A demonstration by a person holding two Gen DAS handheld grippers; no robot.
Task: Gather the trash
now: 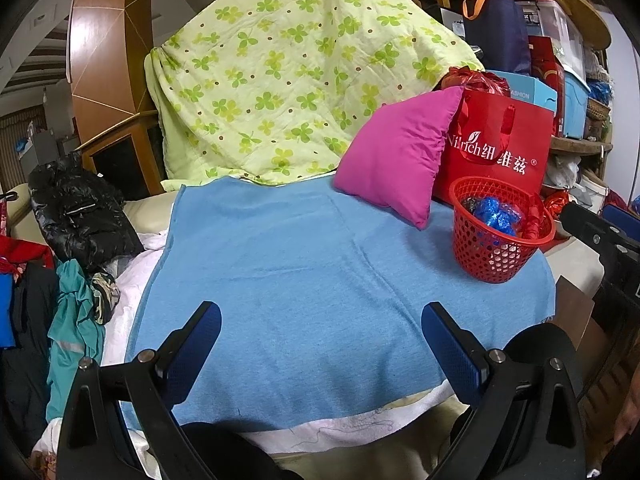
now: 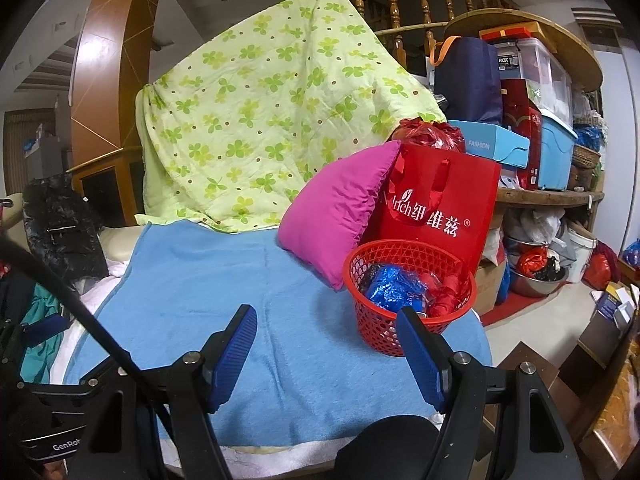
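Note:
A red mesh basket stands on the blue cloth at the right, in front of a red paper bag. It holds crumpled blue foil trash and red trash. The basket, the blue foil and the red trash also show in the right wrist view. My left gripper is open and empty above the near cloth. My right gripper is open and empty, its right finger just in front of the basket.
A pink pillow leans on the red bag. A green clover quilt drapes behind the cloth. Black jacket and clothes lie at the left. Shelves with boxes and floor clutter stand at the right.

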